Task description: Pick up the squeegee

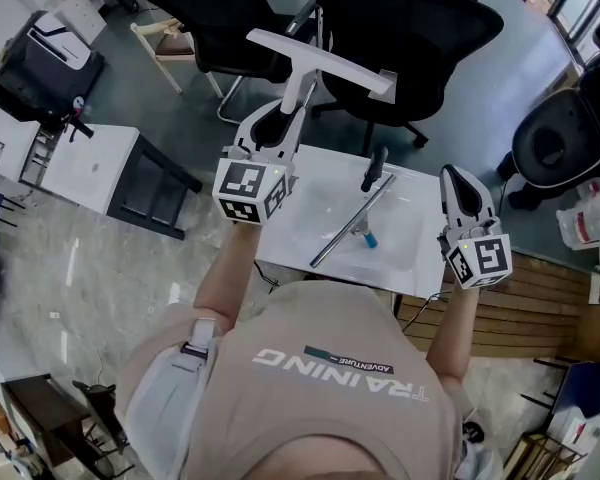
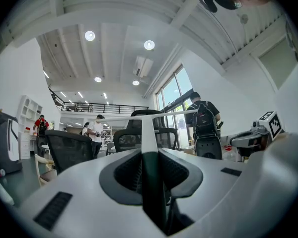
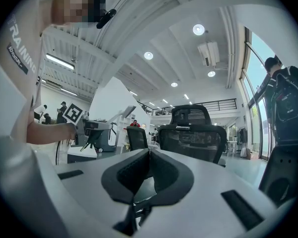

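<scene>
Black office chairs [image 1: 400, 38] at 12 o'clock, beyond white table [image 1: 405, 268]. On table, long metal-bar tool [image 1: 345, 230] with black grip, lying along the 1-to-7 o'clock line. Left gripper [image 1: 295, 103] at table's 10 o'clock, held level, jaws part closed and clamped on handle of white squeegee [image 1: 325, 65]; T-blade off the table, out toward 12 o'clock. Right gripper [image 1: 456, 180] at table's 3 o'clock, jaws pressed together, nothing between.
</scene>
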Demonstrator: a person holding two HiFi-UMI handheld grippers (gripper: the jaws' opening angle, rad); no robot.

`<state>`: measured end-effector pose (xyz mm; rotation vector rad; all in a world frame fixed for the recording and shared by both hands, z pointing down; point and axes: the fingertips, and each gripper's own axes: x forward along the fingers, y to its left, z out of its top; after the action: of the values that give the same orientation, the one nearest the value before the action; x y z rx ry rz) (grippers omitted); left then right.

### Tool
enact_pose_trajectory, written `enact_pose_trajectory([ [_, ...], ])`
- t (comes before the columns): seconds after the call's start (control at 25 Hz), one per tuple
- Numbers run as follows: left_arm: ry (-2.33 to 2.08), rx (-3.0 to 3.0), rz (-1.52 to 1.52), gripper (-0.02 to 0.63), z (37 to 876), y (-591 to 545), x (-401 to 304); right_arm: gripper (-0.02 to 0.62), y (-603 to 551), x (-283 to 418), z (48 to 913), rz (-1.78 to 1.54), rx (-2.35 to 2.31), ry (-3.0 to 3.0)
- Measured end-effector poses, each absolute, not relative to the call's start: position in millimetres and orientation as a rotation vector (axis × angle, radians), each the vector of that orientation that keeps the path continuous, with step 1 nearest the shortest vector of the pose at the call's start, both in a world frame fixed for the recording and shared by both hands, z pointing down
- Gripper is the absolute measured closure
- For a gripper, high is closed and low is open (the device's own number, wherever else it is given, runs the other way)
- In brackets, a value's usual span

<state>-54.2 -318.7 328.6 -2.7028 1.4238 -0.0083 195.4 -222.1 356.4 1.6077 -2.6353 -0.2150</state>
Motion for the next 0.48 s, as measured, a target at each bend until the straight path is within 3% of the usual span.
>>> enact_pose_trajectory([
  [0.48,1.428,-2.705,-0.014,0.508,333.9,-322.6,-54.7,0.563,-223.6,195.1,353.1,-0.239,1.611,-2.636],
])
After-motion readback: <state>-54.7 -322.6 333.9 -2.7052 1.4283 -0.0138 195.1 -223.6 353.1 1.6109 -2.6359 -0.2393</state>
